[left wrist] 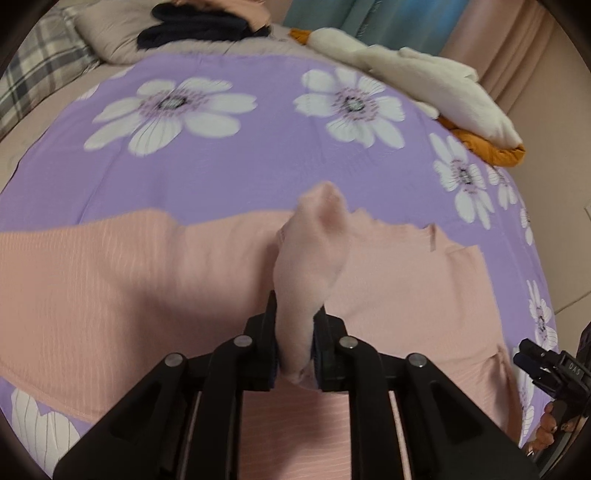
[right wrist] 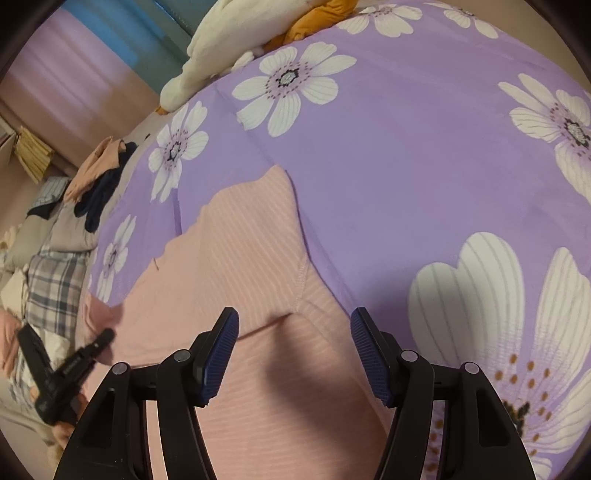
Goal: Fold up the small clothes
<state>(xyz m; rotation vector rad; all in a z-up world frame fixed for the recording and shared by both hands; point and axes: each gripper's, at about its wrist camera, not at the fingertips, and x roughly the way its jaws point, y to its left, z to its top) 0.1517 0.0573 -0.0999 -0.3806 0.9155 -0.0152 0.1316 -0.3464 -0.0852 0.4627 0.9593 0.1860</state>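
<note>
I have the left gripper [left wrist: 295,325] clamped on a bunched flap of the pink ribbed garment [left wrist: 110,258], the fabric pinched between both pads and standing up toward 12 o'clock; the rest lies spread on the purple flowered sheet [left wrist: 240,155]. The right gripper [right wrist: 293,354] hangs with its jaws apart above the same garment [right wrist: 240,258], gripping nothing, the sleeve seam just ahead at 12 o'clock. Risk as I read it: the pinch takes only a narrow gather, so a quick pull could slip the cloth out, or drag the whole garment across the sheet instead of folding it, since nothing pins the far side. A crooked fold line is likely if my right side stays idle. Around: a white and orange plush toy [left wrist: 424,81] at 1 o'clock in the left view, a dark clothes heap [left wrist: 199,26] at 11 o'clock, a plaid pillow [left wrist: 40,74] at 10 o'clock. All sit well apart from the garment; nothing blocks the fold path. The sheet ahead looks free.
</note>
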